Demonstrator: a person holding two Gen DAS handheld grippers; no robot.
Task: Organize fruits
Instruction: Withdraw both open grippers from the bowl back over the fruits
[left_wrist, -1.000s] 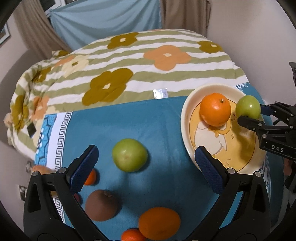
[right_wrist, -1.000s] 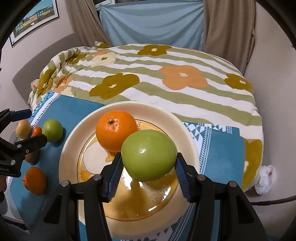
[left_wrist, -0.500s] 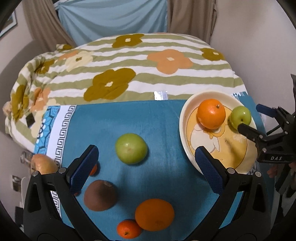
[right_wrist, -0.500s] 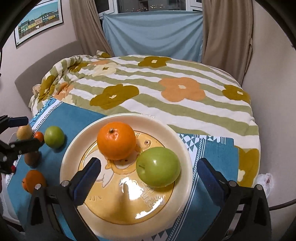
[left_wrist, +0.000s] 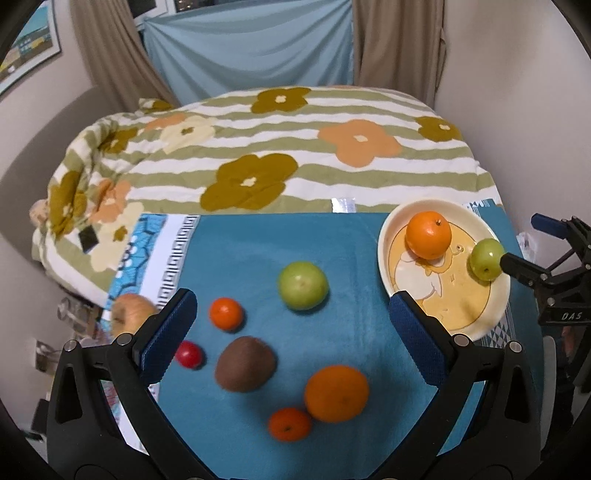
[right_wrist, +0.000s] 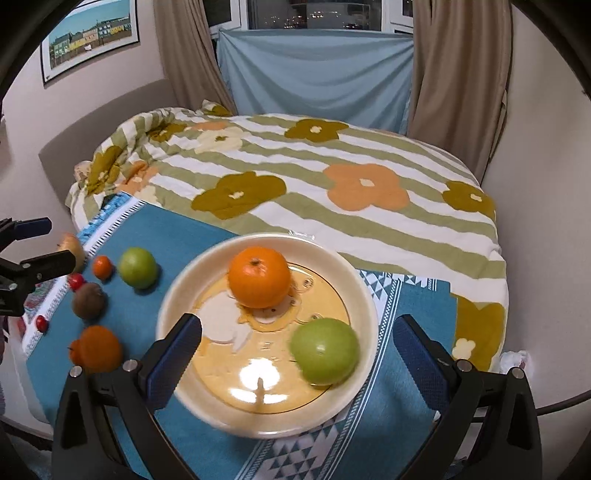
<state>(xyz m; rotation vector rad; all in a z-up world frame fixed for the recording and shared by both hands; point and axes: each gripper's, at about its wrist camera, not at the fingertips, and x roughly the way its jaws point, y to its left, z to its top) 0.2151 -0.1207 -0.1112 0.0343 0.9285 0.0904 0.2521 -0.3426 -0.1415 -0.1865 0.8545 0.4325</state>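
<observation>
A flowered striped quilt (right_wrist: 295, 184) covers the bed. At 12 o'clock hangs a blue cloth (right_wrist: 314, 74) between 2 brown curtains (right_wrist: 458, 81). A framed picture (right_wrist: 88, 37) hangs at 10 o'clock.

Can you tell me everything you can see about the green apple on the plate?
The green apple is round, smooth and shiny, yellowish green all over. It lies on the cream plate with the yellow picture, near the right rim. It sits apart from the orange. Nothing grips it: the right gripper is wide open.
</observation>
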